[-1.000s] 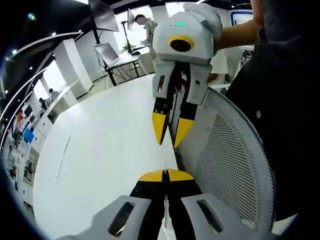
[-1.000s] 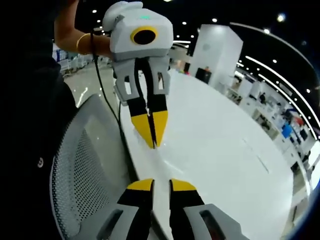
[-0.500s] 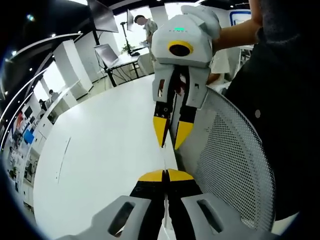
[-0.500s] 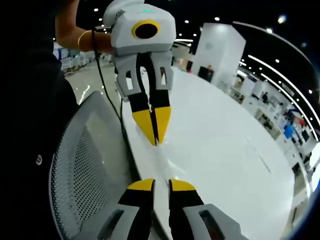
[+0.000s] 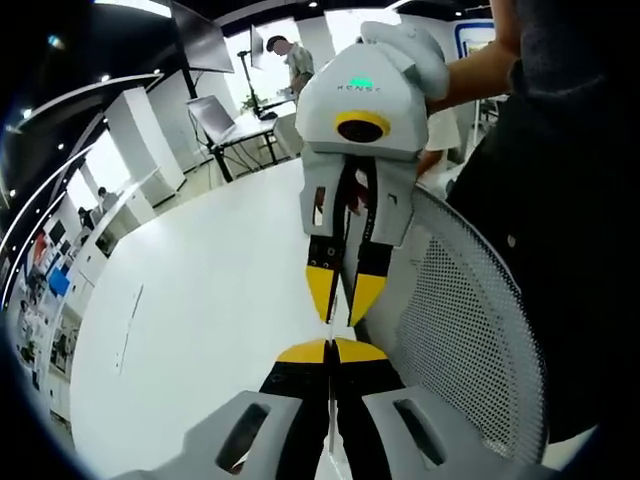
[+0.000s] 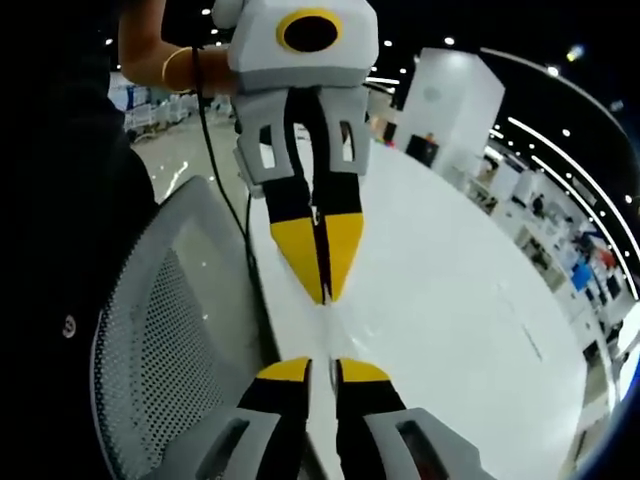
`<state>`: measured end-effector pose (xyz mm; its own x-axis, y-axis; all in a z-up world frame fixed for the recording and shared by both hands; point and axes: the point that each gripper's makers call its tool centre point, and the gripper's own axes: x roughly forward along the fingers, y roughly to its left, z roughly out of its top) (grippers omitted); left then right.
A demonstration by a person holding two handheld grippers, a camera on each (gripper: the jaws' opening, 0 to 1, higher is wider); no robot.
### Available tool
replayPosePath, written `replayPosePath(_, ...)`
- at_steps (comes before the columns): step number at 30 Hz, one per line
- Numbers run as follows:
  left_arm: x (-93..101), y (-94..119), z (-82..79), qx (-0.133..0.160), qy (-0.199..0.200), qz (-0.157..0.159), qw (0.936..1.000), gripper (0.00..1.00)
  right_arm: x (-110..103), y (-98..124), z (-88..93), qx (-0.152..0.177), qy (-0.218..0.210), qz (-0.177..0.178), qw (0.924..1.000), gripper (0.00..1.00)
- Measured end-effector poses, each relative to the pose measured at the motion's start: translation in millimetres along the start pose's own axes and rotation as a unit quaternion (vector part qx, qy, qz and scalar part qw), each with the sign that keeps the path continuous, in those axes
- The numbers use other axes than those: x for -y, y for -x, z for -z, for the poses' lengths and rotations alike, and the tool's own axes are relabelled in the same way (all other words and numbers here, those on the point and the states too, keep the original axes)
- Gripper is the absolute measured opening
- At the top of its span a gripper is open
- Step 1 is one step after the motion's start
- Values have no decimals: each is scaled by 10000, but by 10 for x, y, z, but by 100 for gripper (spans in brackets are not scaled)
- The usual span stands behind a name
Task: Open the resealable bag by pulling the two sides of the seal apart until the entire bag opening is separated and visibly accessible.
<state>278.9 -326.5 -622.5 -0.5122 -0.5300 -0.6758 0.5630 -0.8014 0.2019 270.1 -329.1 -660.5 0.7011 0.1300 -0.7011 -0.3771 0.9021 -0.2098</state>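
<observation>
**Both claws at bag seal, above worktop edge**

Left gripper view, nearest: left claw [image 5: 330,350] rising from bottom, yellow tips pressed together, no gap. Thin pale line caught between them and poking out just past the tips: looks like an edge of the clear resealable bag [image 5: 330,326]; rest of the film too transparent to make out. Just beyond, right claw [image 5: 340,318] pointing down at the same spot, tips narrowly parted, nearly meeting the left claw's tips; can't tell whether any film sits in that gap.

Right gripper view, nearest: right claw [image 6: 322,370] at bottom, jaws a narrow slot apart, white showing through. Faint glints of bag [image 6: 326,312] between the two claws. Left claw [image 6: 322,292] pointing down from above, yellow tips closed to a seam.

Below/behind: white worktop [image 5: 200,330] spreading away, curved edge under the claws. Grey mesh chair back [image 5: 470,330] beside that edge, also seen at [image 6: 160,350]. Dark-clothed torso alongside chair; bare forearm [image 5: 470,72] behind right claw; yellow wristband [image 6: 176,68] on arm behind left claw.

Far: desk w/ laptop [image 5: 235,115], standing person [image 5: 295,60], shelving [image 5: 50,270], white pillar [image 6: 455,100], ceiling spots.
</observation>
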Motion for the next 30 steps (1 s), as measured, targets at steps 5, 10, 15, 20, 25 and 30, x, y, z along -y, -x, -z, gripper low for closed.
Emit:
replayPosePath(5, 9, -20, -25, 72, 80, 24, 9999, 0, 39, 4, -11, 24, -10, 135, 9999, 0)
replayPosePath(10, -41, -42, -16, 105, 245, -59, 9996, 0, 40, 16, -4, 51, -69, 119, 9999, 0)
replayPosePath(15, -14, -60, -1, 164, 752, 79, 9970, 1, 14, 11, -4, 9, 28, 77, 10000, 0)
replayPosePath(20, -43, -33, 54, 63, 934, 36, 9956, 7, -26, -27, -14, -42, 161, 37, 9999, 0)
replayPosePath(25, -47, 28, -64, 268, 1269, 108, 9915, 12, -46, -46, -16, -111, 334, 7, 9994, 0)
replayPosePath(30, -119, 21, -91, 243, 1353, -12, 9905, 12, -47, -51, -26, -137, 433, 6, 9990, 0)
